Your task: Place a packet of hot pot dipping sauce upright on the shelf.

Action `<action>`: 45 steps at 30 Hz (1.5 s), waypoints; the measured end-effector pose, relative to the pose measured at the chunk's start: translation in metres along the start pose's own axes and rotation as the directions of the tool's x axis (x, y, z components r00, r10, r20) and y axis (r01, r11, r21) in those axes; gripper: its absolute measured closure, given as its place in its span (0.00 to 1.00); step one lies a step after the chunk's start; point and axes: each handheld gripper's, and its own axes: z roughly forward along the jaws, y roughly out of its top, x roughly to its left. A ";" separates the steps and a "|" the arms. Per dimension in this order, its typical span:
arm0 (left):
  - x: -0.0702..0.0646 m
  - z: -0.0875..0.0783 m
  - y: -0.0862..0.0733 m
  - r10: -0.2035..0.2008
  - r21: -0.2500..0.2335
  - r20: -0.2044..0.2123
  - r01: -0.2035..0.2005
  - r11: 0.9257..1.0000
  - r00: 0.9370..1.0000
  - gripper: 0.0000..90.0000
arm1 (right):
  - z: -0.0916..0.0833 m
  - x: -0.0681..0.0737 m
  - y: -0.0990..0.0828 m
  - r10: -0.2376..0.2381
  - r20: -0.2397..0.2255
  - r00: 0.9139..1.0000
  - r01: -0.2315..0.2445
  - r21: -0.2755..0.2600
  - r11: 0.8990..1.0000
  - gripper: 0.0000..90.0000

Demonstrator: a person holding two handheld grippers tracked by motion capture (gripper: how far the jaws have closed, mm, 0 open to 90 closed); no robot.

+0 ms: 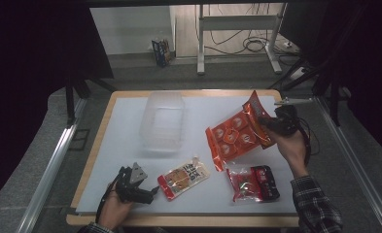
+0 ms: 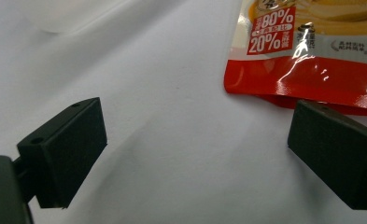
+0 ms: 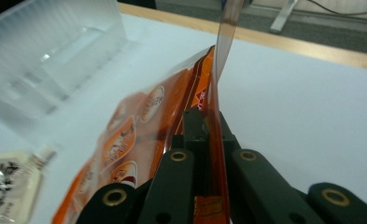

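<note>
Clenched on the top seam of the floppy orange foil snack bag (image 3: pixel 125 140), the right tool (image 1: pixel 276 122) holds it hanging clear of the white worktop (image 1: pixel 120 145); it looks light, slippery, best pinched there. Left tool (image 1: pixel 152 191) rests released beside a red-and-cream pouch (image 1: pixel 182 177).

Both grippers are black: the left gripper (image 1: pixel 152 190) carries a grey three-cornered plate, the right gripper (image 1: pixel 265 124) brass-ringed screws and a dark cable. The right sleeve (image 1: pixel 317 204) is plaid.
</note>
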 end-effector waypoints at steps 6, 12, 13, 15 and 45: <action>0.004 -0.004 0.000 -0.053 -0.021 0.028 0.053 0.998 0.998 0.02 | -0.004 0.015 0.017 -0.017 -0.044 0.999 0.016 -0.021 1.000 0.98; 0.005 -0.005 0.001 -0.070 -0.021 0.051 0.071 0.997 0.996 0.01 | -0.005 0.028 0.035 -0.007 -0.137 0.990 0.004 -0.028 1.000 0.98; 0.004 -0.005 0.001 -0.068 -0.020 0.050 0.069 0.997 0.996 0.01 | -0.005 0.031 0.037 -0.009 -0.147 0.989 0.005 -0.030 1.000 0.98; 0.004 -0.005 0.001 -0.067 -0.018 0.051 0.068 0.998 0.996 0.01 | -0.004 0.034 0.040 -0.011 -0.158 0.987 0.006 -0.030 1.000 0.98; 0.004 -0.009 0.002 -0.072 -0.052 0.039 0.074 0.996 0.997 0.00 | 0.014 0.111 0.111 -0.128 -0.236 0.963 0.114 -0.070 0.991 0.99</action>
